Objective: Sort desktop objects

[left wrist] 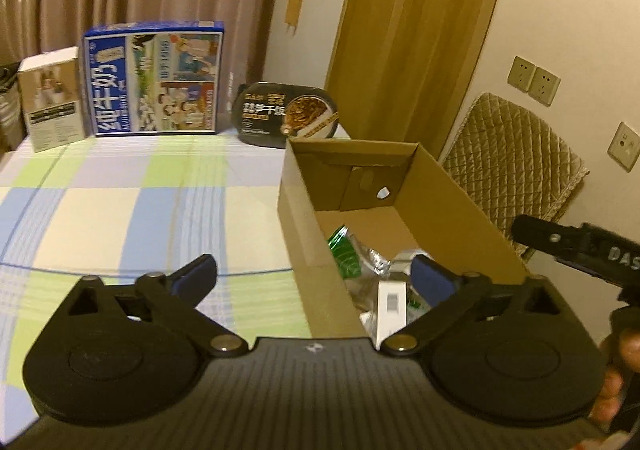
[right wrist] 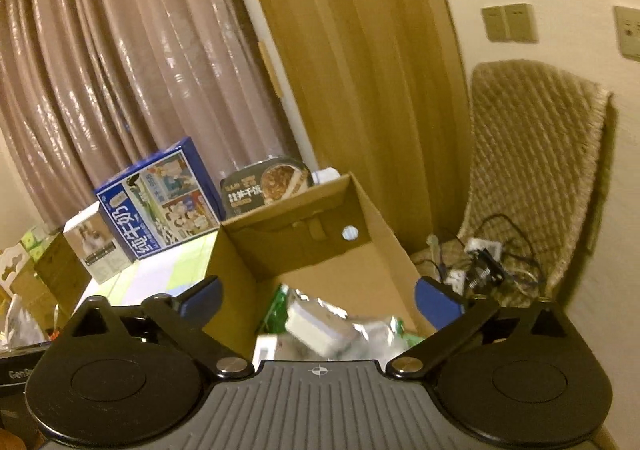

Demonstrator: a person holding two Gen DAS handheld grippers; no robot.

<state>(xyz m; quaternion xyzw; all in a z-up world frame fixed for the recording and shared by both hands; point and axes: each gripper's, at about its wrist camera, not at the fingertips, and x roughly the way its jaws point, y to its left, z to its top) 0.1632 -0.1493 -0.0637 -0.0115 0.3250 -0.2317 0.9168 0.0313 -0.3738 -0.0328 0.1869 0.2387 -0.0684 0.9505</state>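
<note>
The left hand-held gripper [left wrist: 313, 277] is hanging over the cardboard box's [left wrist: 304, 234] near end, jaws spread wide, holding nothing. The right hand-held gripper [right wrist: 319, 295] is likewise gaping, empty. Only the right view is showing cables [right wrist: 486, 262] on the chair; only the left, the checked worktop [left wrist: 120, 210]. One box is running lengthwise away, wrappers [right wrist: 372, 326] and a white packet [right wrist: 316, 326] lying inside.
</note>
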